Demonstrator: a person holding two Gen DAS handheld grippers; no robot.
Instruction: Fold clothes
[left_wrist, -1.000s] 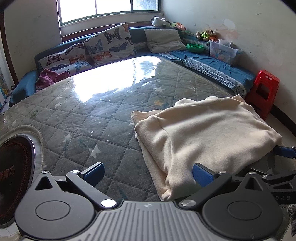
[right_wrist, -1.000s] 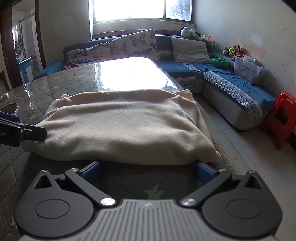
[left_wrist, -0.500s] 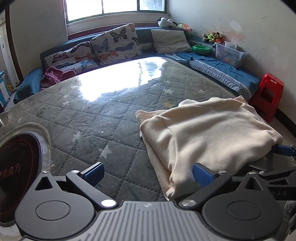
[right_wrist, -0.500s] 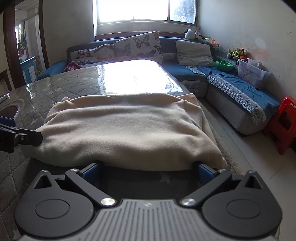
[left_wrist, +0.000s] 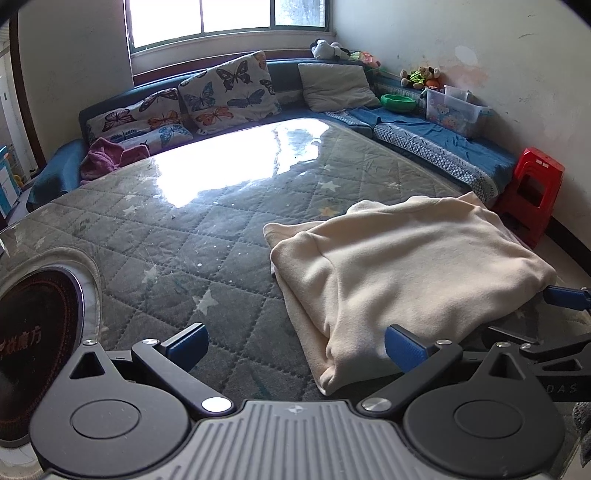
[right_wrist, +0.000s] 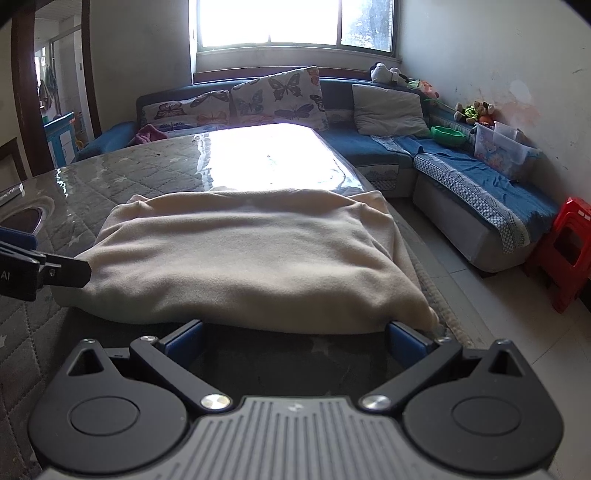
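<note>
Two grippers, both with jaws spread wide and nothing between them. The left gripper (left_wrist: 293, 345) hangs low over the quilted table (left_wrist: 192, 236); the cream garment (left_wrist: 406, 273) lies ahead and off toward its right finger, which sits just beside the near corner of the cloth. Over at the right gripper (right_wrist: 295, 334), the garment (right_wrist: 251, 254) lies dead ahead of the open jaws, its near edge running across just beyond both fingertips, touching or close to it.

And that cloth is already doubled: a plump rectangle with a second layer peeking out beneath along the left side. So this picture fits two readings, a bundle with one more fold to come, or a finished fold just let go. I can't call it.

If another fold is on, my judgement is this: each gripper should bite all the layers at a near corner, not just the top one, since this soft, thick fleece will slide and sag. Lift both corners level, carry them together, and keep clear of the table's right edge, which the garment lies close to.
</note>
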